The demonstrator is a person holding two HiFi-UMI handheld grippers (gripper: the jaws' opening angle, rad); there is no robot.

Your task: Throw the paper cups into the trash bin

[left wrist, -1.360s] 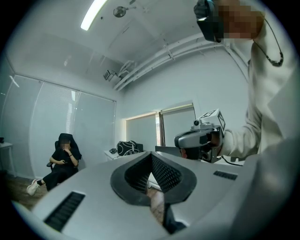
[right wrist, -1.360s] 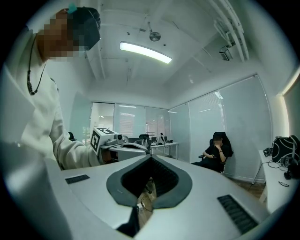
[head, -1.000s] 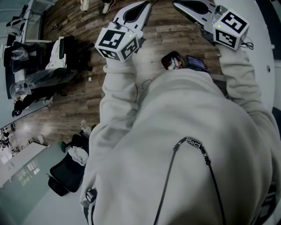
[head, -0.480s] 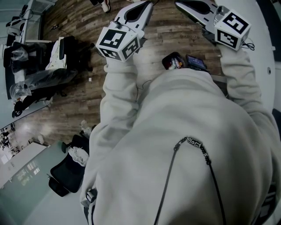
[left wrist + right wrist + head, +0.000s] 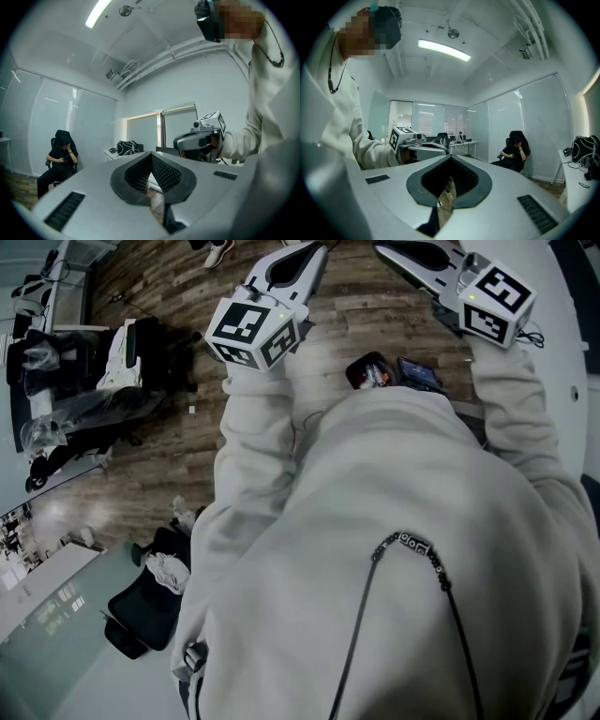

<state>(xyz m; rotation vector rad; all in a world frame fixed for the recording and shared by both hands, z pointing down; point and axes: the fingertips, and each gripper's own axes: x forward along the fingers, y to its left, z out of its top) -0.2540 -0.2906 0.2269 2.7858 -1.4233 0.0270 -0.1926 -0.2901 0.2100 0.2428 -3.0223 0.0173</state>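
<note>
The left gripper (image 5: 151, 154) is clenched: its two jaws meet at the tips and nothing is between them. The right gripper (image 5: 450, 158) is clenched in the same way and is also empty. The person holds both about level, side by side and well apart, and each marker cube (image 5: 251, 329) is at the end toward the body. Under both grippers lies a wooden floor (image 5: 178, 446). Beyond the tips of the left gripper and to their left, a person in dark clothes (image 5: 61, 158) sits on a chair. A black bag (image 5: 127, 147) lies on a desk beyond the same tips. Where the paper cups and the trash bin are, I cannot tell from these views
</note>
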